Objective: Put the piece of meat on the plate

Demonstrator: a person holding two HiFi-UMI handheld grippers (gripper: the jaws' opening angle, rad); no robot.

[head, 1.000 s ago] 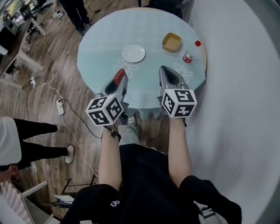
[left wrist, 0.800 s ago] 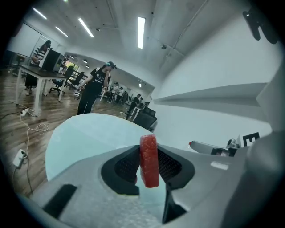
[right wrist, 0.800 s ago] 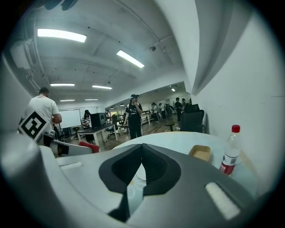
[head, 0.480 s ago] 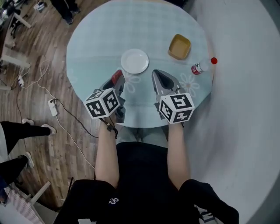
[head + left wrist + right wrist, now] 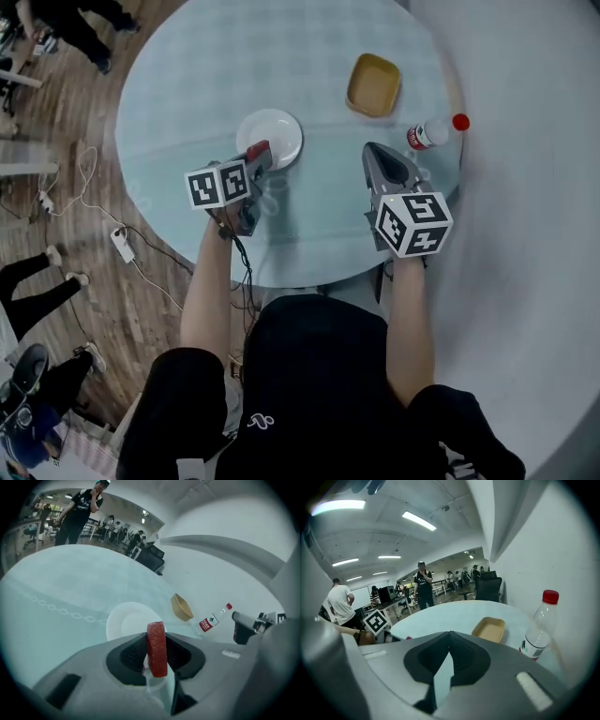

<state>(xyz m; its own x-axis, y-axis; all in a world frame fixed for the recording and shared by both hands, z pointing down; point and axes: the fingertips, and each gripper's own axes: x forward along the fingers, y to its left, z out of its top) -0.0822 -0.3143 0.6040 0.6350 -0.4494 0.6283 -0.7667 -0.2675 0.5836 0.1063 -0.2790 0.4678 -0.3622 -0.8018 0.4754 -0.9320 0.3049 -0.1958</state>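
Observation:
A red slab of meat (image 5: 157,648) stands on edge between the pads of my left gripper (image 5: 156,639), which is shut on it. In the head view the meat (image 5: 257,153) hangs over the near edge of the white plate (image 5: 277,133). The plate (image 5: 124,621) lies just beyond the jaws in the left gripper view. My right gripper (image 5: 388,162) hovers over the table to the right, near the bottle; its jaws (image 5: 448,639) meet at the tips with nothing between them.
A round table with a pale blue cloth (image 5: 234,66) carries a tan square bowl (image 5: 373,84) and a lying plastic bottle with a red cap (image 5: 433,132). A grey wall runs along the right. People stand beyond the table (image 5: 79,508); cables lie on the wooden floor (image 5: 103,216).
Both grippers have moved forward and down over the table. The left one has carried the meat from the table's near edge to the plate's rim. The right one drifted toward the bottle.

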